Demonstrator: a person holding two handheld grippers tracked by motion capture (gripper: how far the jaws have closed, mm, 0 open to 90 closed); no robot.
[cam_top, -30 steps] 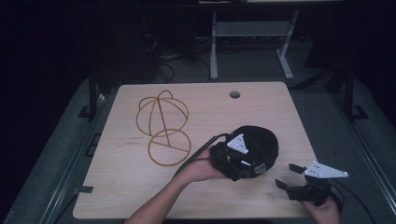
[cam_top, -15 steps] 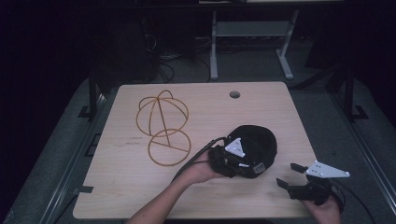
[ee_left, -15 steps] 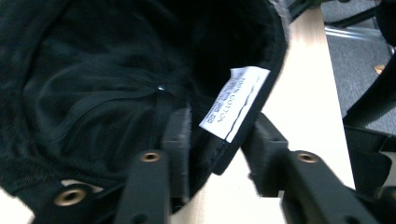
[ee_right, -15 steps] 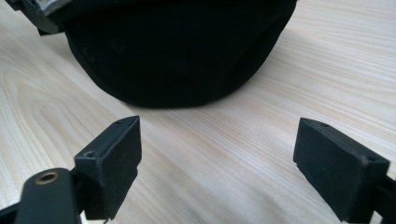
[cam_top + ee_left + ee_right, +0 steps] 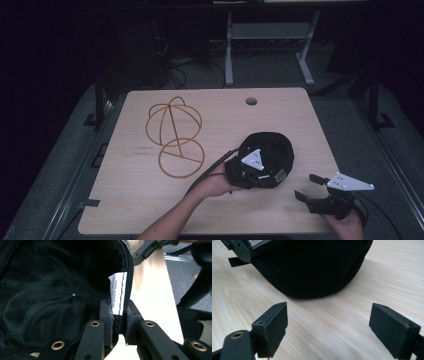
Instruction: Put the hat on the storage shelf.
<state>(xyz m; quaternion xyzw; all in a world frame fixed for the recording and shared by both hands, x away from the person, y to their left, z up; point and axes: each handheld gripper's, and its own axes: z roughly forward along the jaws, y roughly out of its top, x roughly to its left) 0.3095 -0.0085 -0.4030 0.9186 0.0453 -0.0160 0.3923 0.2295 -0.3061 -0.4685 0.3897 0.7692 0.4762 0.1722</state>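
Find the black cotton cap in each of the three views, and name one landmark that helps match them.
High view: the black cotton cap lies right of centre on the table.
Left gripper view: its inside shows at left, with the rim clamped between the fingers.
Right gripper view: top centre, beyond the open fingers.
Shared landmark: the pale wooden table.
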